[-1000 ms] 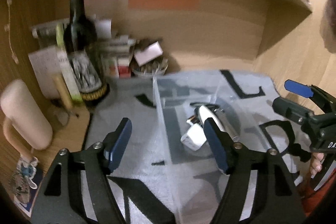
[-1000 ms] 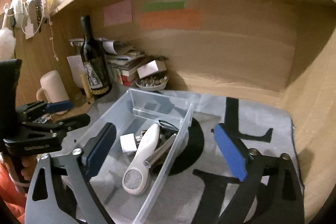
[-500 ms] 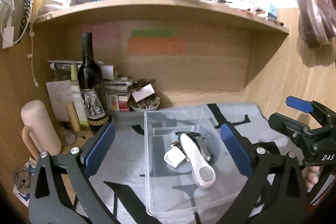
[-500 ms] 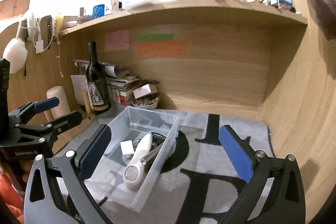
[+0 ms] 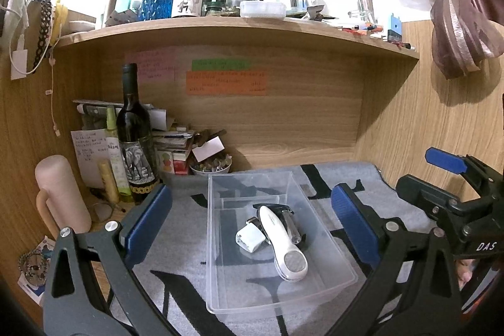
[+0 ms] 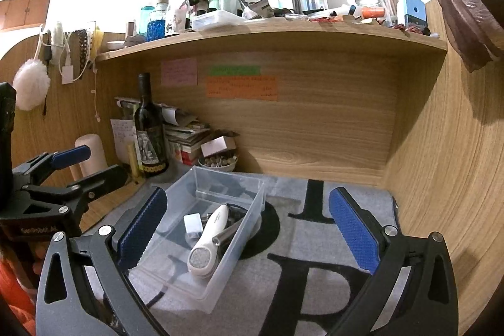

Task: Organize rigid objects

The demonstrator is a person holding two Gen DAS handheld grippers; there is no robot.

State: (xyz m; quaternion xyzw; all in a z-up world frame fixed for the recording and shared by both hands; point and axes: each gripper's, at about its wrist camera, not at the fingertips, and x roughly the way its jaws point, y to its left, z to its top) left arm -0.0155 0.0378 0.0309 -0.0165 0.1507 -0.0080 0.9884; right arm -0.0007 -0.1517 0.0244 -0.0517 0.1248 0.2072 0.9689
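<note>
A clear plastic bin (image 5: 220, 257) sits on a grey mat with black letters (image 5: 176, 241). Inside lie a white handheld device (image 5: 283, 244), a small white adapter (image 5: 249, 239) and a dark metal tool (image 5: 288, 221). The bin (image 6: 242, 207) and white device (image 6: 208, 241) also show in the right wrist view. My left gripper (image 5: 252, 219) is open and empty, held back above the bin. My right gripper (image 6: 249, 225) is open and empty, right of the bin's near end. Each gripper shows in the other's view: the right one (image 5: 447, 175), the left one (image 6: 75, 166).
A wine bottle (image 5: 134, 140), a paper stack, a bowl of small items (image 5: 211, 167) and a beige mug (image 5: 60, 194) crowd the back left. A cluttered shelf (image 5: 239, 24) overhangs. Wooden walls close the back and right.
Both grippers have pulled back and up from the bin, so more of the alcove and the shelf shows. The bin and its contents have stayed put.
</note>
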